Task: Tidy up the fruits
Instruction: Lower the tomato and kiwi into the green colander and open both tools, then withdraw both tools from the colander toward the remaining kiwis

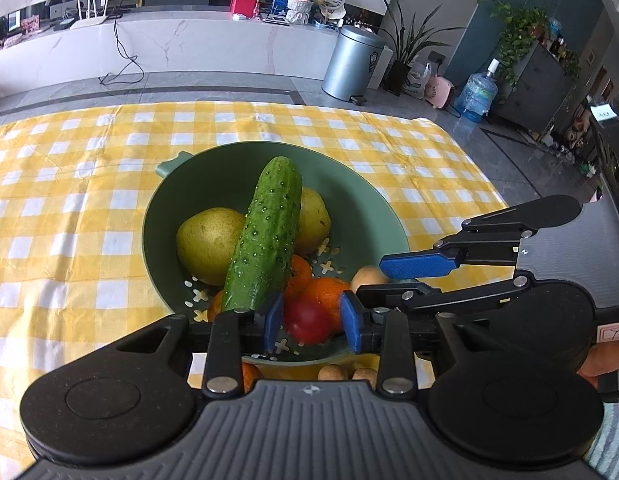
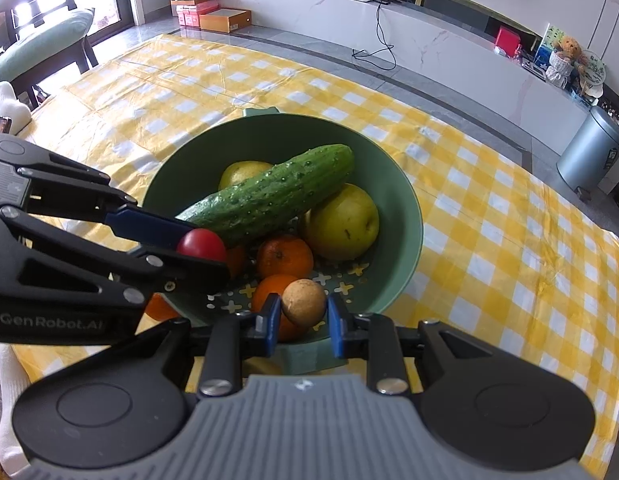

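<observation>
A green colander bowl (image 1: 269,146) (image 2: 415,216) holds a cucumber (image 1: 265,236) (image 2: 269,196), two yellow pears (image 1: 207,242) (image 2: 343,222) and several oranges (image 1: 325,292) (image 2: 284,257). My left gripper (image 1: 311,322) (image 2: 203,250) hangs over the bowl's near side. A red tomato (image 1: 307,320) (image 2: 201,243) sits between its blue pads with a small gap on one side, so it stands open. My right gripper (image 2: 303,316) (image 1: 371,279) is shut on a small round brown fruit (image 2: 303,302) (image 1: 367,276) above the bowl's near edge.
The bowl stands on a yellow checked tablecloth (image 1: 69,208) (image 2: 509,240). An orange (image 1: 249,376) (image 2: 159,308) and two small brown fruits (image 1: 331,372) lie on the cloth just in front of the bowl. A metal bin (image 1: 353,62) stands on the floor beyond the table.
</observation>
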